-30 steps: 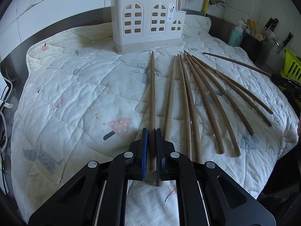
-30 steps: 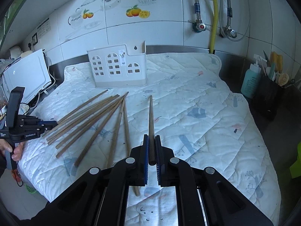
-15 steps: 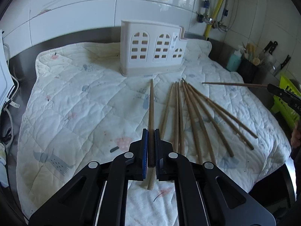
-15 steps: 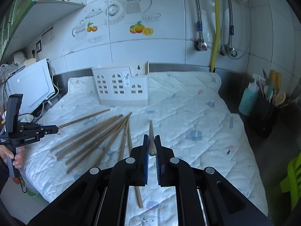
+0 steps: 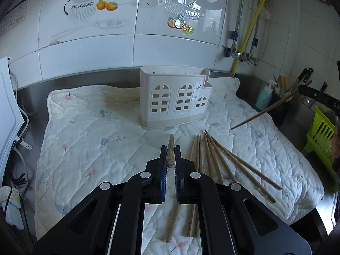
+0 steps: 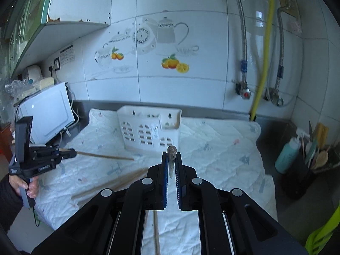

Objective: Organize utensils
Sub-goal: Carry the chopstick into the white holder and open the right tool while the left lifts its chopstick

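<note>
Each tool, left tool and right tool, clamps one chopstick aloft, while the holder (seemingly empty) waits beyond loose chopsticks still on the quilted worktop.

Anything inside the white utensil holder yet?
Nothing rises above the rim of the white utensil holder, and its window cut-outs show nothing inside. The solid lower walls hide its floor, so small items cannot be ruled out.

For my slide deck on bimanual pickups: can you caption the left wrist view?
Left gripper shut on one chopstick, aimed toward the white utensil holder; loose chopsticks on the quilted mat.
</note>
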`<state>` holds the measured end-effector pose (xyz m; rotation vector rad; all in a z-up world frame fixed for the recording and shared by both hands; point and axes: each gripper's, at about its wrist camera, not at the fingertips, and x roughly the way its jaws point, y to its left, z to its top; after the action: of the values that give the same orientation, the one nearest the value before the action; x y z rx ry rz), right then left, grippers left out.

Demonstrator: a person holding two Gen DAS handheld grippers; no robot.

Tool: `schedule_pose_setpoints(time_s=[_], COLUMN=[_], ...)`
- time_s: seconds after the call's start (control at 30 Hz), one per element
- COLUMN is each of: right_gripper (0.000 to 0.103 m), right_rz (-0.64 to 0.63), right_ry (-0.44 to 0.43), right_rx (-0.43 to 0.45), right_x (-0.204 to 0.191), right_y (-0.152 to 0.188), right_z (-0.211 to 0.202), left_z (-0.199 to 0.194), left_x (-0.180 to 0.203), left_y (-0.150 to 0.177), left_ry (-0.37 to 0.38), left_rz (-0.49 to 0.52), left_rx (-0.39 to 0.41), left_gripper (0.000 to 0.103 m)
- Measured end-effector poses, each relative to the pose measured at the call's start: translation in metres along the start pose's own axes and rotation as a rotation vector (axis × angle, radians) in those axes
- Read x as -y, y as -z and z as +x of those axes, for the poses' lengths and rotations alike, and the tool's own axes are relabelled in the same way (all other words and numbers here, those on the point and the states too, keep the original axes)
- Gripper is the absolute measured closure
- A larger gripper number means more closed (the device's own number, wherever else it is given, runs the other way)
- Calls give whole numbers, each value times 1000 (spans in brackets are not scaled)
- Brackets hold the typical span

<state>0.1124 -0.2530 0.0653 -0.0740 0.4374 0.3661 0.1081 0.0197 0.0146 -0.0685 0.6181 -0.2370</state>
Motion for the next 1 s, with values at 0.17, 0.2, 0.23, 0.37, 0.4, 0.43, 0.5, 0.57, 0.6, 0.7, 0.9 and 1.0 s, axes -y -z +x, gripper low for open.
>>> schedule_pose_setpoints(time_s=[0.17, 0.2, 0.23, 0.37, 0.4, 0.43, 0.5, 0.57, 0.6, 0.7, 0.9, 1.0], right_gripper=[97, 97, 97, 96, 97, 97, 97, 97, 97, 96, 89, 71], right_rz=[3, -10, -17, -44, -46, -53, -56, -46, -39, -8, 19, 17], right_ry=[-36, -34, -35, -29, -25, -15, -12, -10, -16, -22, -30, -15], right_rx=[41, 46, 49, 45, 38, 28, -11, -45, -67, -116, -130, -100], right_x=[5, 3, 2, -4, -5, -7, -7, -6, -5, -1, 3, 6], right_y=[-54, -67, -76, -112, -118, -123, -130, -133, -133, -131, -124, -123], right_z=[11, 15, 18, 39, 46, 55, 74, 93, 102, 128, 145, 138], left_z=[-2, -3, -4, -8, -9, -9, -9, -11, -12, -15, -34, -42], left_x=[0, 0, 1, 3, 4, 4, 3, 3, 2, 1, 3, 6], left_y=[-22, -26, -31, -47, -50, -53, -60, -65, -69, -80, -119, -141], left_ry=[5, 6, 8, 9, 9, 7, 12, 11, 9, 11, 2, -3], left_rz=[-1, 0, 2, 18, 21, 23, 21, 22, 24, 23, 45, 55], left_rx=[26, 31, 37, 59, 64, 67, 73, 81, 87, 104, 190, 233], left_gripper=[98, 98, 98, 98, 98, 98, 98, 98, 98, 98, 98, 98])
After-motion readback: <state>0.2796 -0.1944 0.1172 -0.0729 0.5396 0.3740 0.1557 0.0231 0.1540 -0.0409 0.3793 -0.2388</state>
